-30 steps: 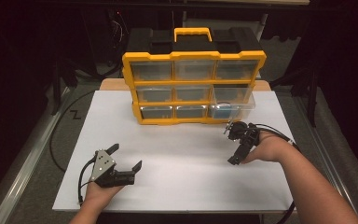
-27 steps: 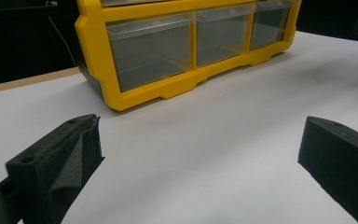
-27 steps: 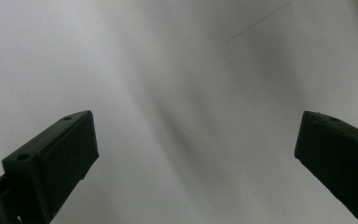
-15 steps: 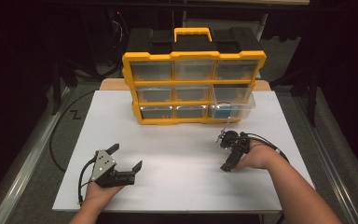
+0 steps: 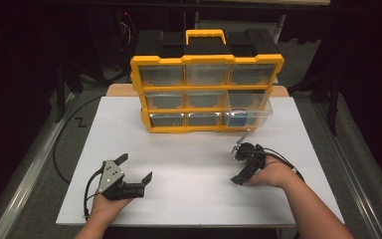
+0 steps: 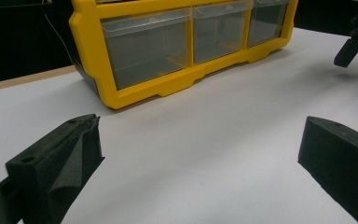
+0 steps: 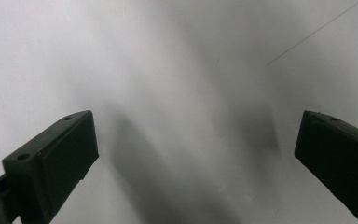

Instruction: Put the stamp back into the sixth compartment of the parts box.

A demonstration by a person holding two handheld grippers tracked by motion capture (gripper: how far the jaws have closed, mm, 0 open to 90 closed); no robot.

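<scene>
The storage box at the far edge of the desk has a frame of smooth yellow plastic with a slight sheen, a black plastic top, and drawers of clear, glossy plastic. The desk is covered by a white, matt, smooth sheet, with a strip of light wood showing at its far edge. The left gripper has jaws of black, matt, foam-like padding; a grey metal-looking plate sits on top. The right gripper looks black and matt.
</scene>
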